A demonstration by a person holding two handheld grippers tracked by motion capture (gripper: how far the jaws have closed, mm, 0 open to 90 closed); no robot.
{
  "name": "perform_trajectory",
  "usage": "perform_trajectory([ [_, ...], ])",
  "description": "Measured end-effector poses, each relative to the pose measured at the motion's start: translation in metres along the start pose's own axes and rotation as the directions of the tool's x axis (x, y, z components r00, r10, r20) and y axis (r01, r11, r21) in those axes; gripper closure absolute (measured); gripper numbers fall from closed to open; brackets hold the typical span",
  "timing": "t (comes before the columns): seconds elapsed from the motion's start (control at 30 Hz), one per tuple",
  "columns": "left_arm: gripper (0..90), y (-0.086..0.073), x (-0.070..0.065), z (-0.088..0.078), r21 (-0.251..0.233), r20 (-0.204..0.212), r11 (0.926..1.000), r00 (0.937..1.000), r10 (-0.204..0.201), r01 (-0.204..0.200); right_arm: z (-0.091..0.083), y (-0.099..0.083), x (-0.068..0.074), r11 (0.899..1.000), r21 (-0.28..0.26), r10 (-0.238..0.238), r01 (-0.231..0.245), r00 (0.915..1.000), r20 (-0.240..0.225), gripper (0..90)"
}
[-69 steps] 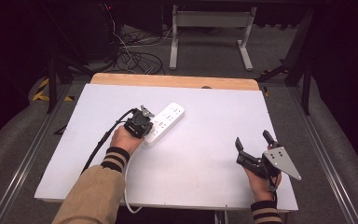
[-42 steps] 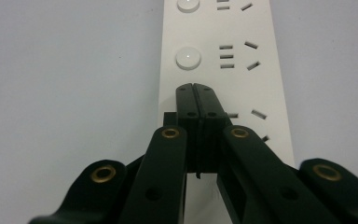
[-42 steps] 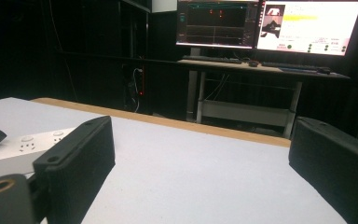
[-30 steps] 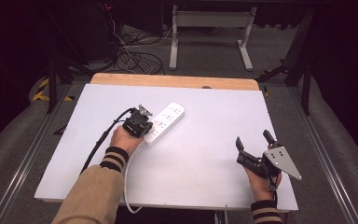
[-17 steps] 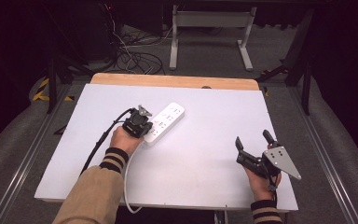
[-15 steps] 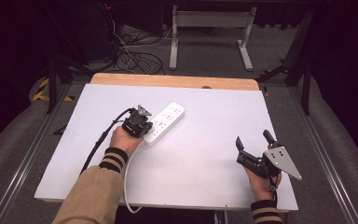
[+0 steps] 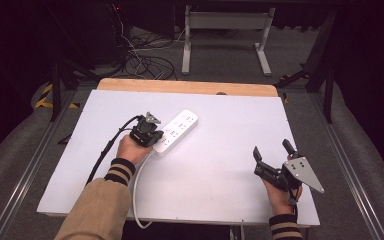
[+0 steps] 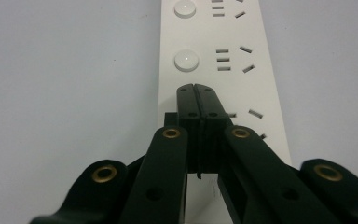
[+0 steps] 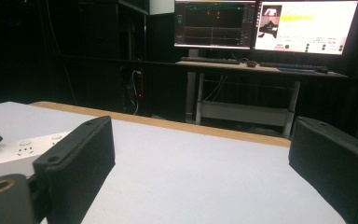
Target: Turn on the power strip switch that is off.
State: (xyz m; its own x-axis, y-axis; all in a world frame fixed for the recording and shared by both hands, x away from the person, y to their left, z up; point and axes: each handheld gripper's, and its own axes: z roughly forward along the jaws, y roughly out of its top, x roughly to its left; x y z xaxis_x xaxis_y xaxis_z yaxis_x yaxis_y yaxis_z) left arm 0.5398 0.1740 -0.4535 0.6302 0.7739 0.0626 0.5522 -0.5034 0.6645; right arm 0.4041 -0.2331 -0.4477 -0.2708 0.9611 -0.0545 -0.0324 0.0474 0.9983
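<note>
The white power strip (image 7: 176, 132) lies flat and diagonal on the white table (image 7: 230, 125), left of centre, with its cord (image 7: 136, 192) running off toward the near edge. The left gripper (image 8: 197, 93) rests over the near end of the strip with its jaws pressed together, nothing between them; in the left gripper view the closed tips sit on the strip's top face, just short of a round switch button (image 8: 186, 60) and beside a set of socket slots. Whether the tips press down or merely touch cannot be determined. The right gripper (image 7: 272, 150) is held well apart near the right front corner of the table, jaws spread wide and empty, as the right gripper view confirms. Risks noted: the strip is unrestrained, so a push from the closed tips at its near end is likely to slide or pivot it rather than work a button. The tips are narrow and could skid off the smooth plastic into the slots or miss the button. The trailing cord lies beneath the left forearm (image 7: 100, 205) and may snag, dragging the strip. Bringing the idle gripper over to steady the far end would reduce these hazards.
</note>
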Motion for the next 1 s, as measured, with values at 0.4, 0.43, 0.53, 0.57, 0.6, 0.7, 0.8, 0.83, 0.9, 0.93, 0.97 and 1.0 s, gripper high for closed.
perform_trajectory([
  [0.4,90.0,-0.013,0.01,-0.003,-0.072,-0.021,0.9968,0.9991,-0.037,0.035,0.0,-0.001,-0.003,1.0,-0.004,0.016,-0.016,0.9998,0.009,7.3],
  [0.43,90.0,-0.016,0.01,-0.003,-0.089,-0.014,0.9952,0.999,-0.042,0.041,0.0,-0.001,-0.003,1.0,-0.004,0.016,-0.016,0.9998,0.009,7.3],
  [0.53,90.0,-0.021,0.01,-0.002,-0.128,-0.011,0.9907,0.9989,-0.046,0.044,0.0,0.0,-0.002,1.0,-0.005,0.017,-0.017,0.9998,0.005,7.4],
  [0.57,90.0,-0.024,0.01,-0.003,-0.17,-0.005,0.9845,0.999,-0.045,0.044,0.001,-0.001,-0.001,1.0,-0.005,0.012,-0.012,0.9999,0.005,7.3],
  [0.6,90.0,-0.025,0.011,-0.005,-0.19,-0.009,0.9806,0.9987,-0.05,0.047,0.001,-0.001,-0.001,1.0,-0.003,0.013,-0.013,0.9999,0.006,7.4],
  [0.7,90.0,-0.027,0.01,-0.009,-0.251,-0.001,0.9661,0.9981,-0.061,0.059,0.001,-0.001,-0.001,1.0,-0.005,0.013,-0.013,0.9999,0.006,7.4],
  [0.8,90.0,-0.031,0.007,-0.019,-0.367,-0.026,0.9273,0.9956,-0.09,0.074,0.0,0.0,-0.002,1.0,-0.006,0.018,-0.018,0.9998,0.009,7.4],
  [0.83,90.0,-0.037,0.005,-0.029,-0.463,-0.048,0.8823,0.9917,-0.119,0.084,0.0,0.0,-0.003,1.0,-0.013,0.017,-0.017,0.9998,0.01,7.4],
  [0.9,90.0,-0.041,0.005,-0.034,-0.5,-0.064,0.862,0.9889,-0.134,0.084,-0.001,0.001,-0.004,1.0,-0.014,0.019,-0.019,0.9997,0.013,7.4],
  [0.93,90.0,-0.044,0.005,-0.039,-0.536,-0.075,0.8397,0.9859,-0.15,0.087,-0.001,0.001,-0.004,1.0,-0.014,0.019,-0.019,0.9997,0.013,7.4],
  [0.97,90.0,-0.048,0.005,-0.045,-0.564,-0.088,0.8216,0.9835,-0.158,0.081,-0.001,0.001,-0.003,1.0,-0.016,0.018,-0.018,0.9997,0.013,7.4],
  [1.0,90.0,-0.051,0.004,-0.05,-0.589,-0.099,0.8045,0.9808,-0.168,0.079,-0.001,0.001,-0.003,1.0,-0.017,0.015,-0.015,0.9998,0.012,7.3],
])
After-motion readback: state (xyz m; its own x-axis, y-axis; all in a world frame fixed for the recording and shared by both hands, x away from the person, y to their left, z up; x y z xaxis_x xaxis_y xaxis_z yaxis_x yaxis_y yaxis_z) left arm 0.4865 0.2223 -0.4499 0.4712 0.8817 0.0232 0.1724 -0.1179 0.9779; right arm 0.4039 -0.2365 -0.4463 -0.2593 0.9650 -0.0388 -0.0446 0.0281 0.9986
